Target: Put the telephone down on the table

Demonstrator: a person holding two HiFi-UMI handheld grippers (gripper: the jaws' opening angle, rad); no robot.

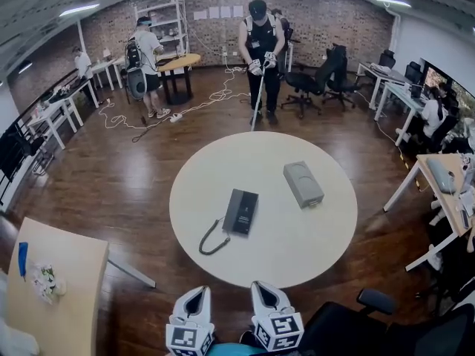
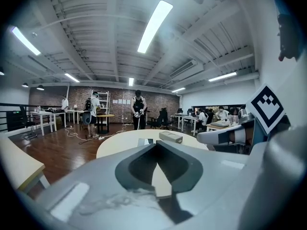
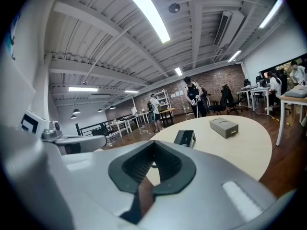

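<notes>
A dark flat telephone (image 1: 241, 211) lies on the round cream table (image 1: 297, 251), left of centre, with its coiled cord (image 1: 214, 239) trailing towards the near edge. The right gripper view shows the telephone (image 3: 184, 138) just beyond the jaw tips. Both grippers hover below the table's near edge, apart from the telephone. My left gripper (image 1: 197, 295) is shut with nothing in it, and its own view (image 2: 157, 143) shows the jaw tips meeting. My right gripper (image 1: 261, 288) is shut too and holds nothing (image 3: 154, 145).
A grey box (image 1: 303, 184) sits on the table to the right of the telephone. A wooden table (image 1: 67, 273) stands at the near left, a black chair (image 1: 386, 325) at the near right. Several people stand at the far side of the room, one with a pole (image 1: 260, 43).
</notes>
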